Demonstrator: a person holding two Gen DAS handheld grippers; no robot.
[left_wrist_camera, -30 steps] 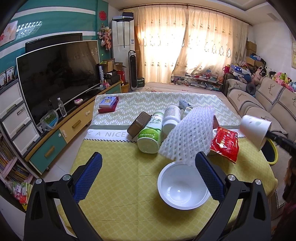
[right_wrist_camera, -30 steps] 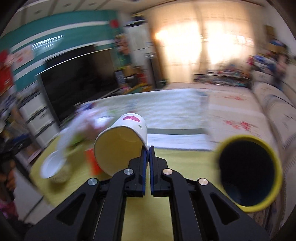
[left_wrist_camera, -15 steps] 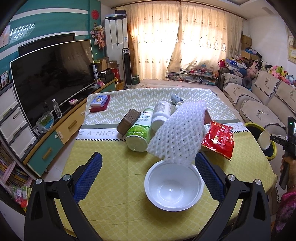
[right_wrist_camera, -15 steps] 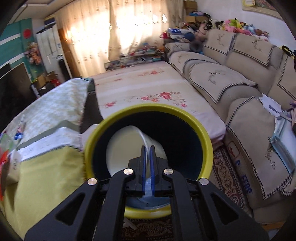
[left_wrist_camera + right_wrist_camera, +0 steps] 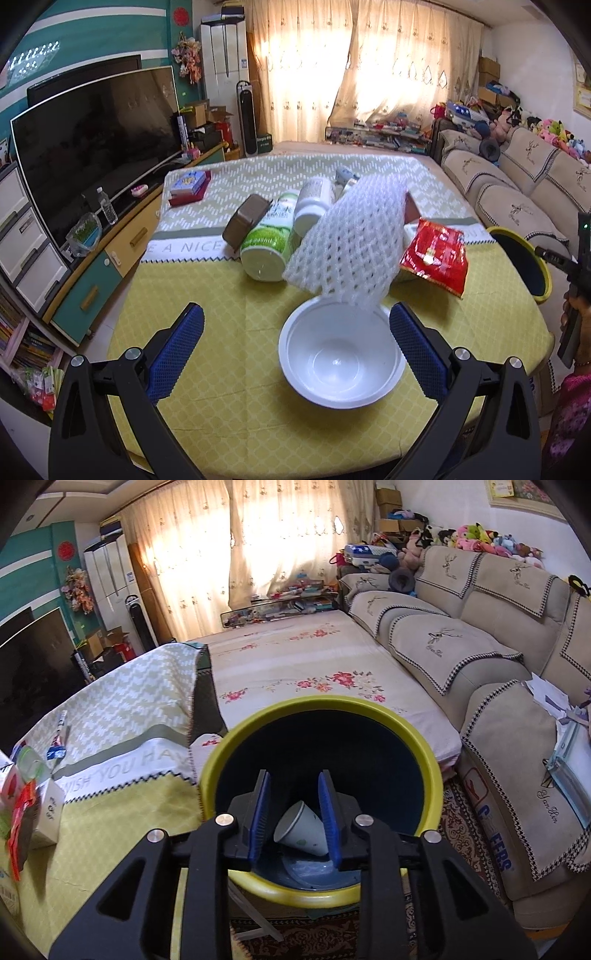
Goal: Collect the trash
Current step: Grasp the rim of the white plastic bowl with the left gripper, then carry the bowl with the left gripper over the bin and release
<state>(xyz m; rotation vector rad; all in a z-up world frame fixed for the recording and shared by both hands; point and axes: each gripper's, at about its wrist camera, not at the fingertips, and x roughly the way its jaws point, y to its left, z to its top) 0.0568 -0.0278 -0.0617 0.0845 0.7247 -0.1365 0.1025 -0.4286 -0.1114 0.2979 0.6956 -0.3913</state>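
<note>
A yellow-rimmed dark bin (image 5: 321, 716) stands by the table's right edge; it also shows in the left wrist view (image 5: 524, 266). A white paper cup (image 5: 301, 829) lies on its side inside it. My right gripper (image 5: 293, 816) is open above the bin's mouth, holding nothing. My left gripper (image 5: 295, 343) is open over the yellow tablecloth, with a white bowl (image 5: 340, 362) between its fingers. Behind the bowl lie white foam netting (image 5: 351, 243), a red snack bag (image 5: 436, 258), a green-lidded bottle (image 5: 269, 247), a white bottle (image 5: 312, 206) and a brown tub (image 5: 245, 221).
A sofa (image 5: 498, 672) runs along the right. A television (image 5: 92, 147) on a low cabinet stands on the left. Books (image 5: 188, 184) lie at the table's far left. A patterned rug (image 5: 465, 834) lies under the bin.
My right gripper carried the paper cup from the table to the bin, opened and let it drop inside. My left gripper has moved closer to the bowl.
</note>
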